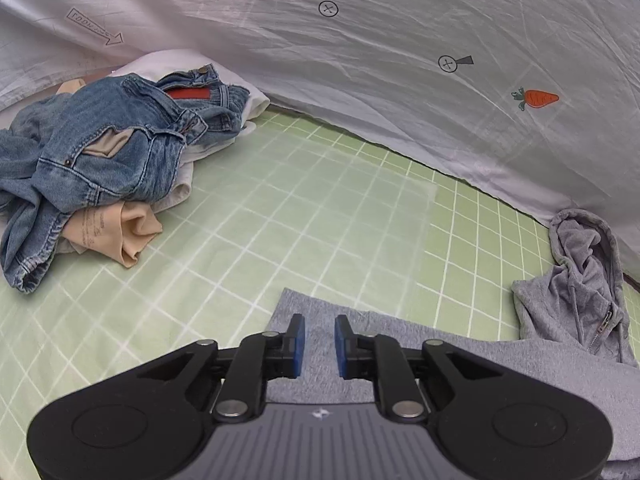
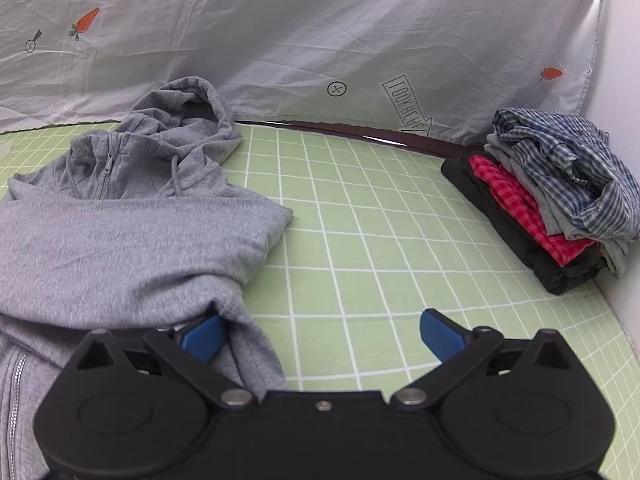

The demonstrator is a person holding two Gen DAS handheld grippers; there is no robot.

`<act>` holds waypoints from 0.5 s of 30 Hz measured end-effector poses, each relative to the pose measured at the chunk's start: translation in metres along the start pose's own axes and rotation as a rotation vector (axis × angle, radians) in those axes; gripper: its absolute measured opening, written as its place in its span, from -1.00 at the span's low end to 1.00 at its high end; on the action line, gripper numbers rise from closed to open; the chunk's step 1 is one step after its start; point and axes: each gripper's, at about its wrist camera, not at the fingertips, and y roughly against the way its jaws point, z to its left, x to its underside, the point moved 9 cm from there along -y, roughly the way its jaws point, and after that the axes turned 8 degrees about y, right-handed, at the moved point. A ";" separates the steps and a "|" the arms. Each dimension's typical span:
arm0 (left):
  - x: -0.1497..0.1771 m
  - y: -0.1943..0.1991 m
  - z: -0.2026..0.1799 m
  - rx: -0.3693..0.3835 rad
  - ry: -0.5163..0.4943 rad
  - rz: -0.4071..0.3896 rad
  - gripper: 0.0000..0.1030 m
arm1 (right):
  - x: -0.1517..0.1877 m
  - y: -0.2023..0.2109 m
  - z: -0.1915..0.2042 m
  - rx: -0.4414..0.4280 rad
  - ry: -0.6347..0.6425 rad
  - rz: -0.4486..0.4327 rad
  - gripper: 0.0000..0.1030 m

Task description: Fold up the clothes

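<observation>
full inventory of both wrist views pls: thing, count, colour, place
zip-up cotton hoodie: 1, grey, partly folded on the sheet, hood toward the backdrop
crumpled denim garments: number unclear, blue, heap at far left of the left wrist view
beige fabric: 1 piece visible, under the denim
white fabric: under the heap, count unclear
folded clothes stack: 1, black, red check, grey, blue plaid on top, far right
checked bed sheet: 1, light green with white grid
printed backdrop cloth: 1, white, carrot prints
left gripper: black, blue pads, jaws slightly apart over hoodie
right gripper: jaws wide, hoodie fold draped over one pad
</observation>
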 end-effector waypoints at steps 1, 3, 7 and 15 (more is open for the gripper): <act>0.005 -0.001 0.000 0.013 0.009 0.015 -0.19 | 0.003 -0.003 -0.005 0.013 -0.031 0.018 1.00; 0.013 -0.004 0.000 -0.001 0.001 0.036 -0.02 | 0.015 -0.011 -0.017 0.029 -0.099 0.062 1.00; 0.029 -0.013 0.005 -0.037 -0.001 0.074 0.03 | 0.037 -0.021 -0.032 0.010 -0.202 0.128 1.00; 0.044 -0.032 0.015 -0.056 0.024 0.125 0.12 | 0.033 -0.010 -0.025 -0.008 -0.178 0.134 1.00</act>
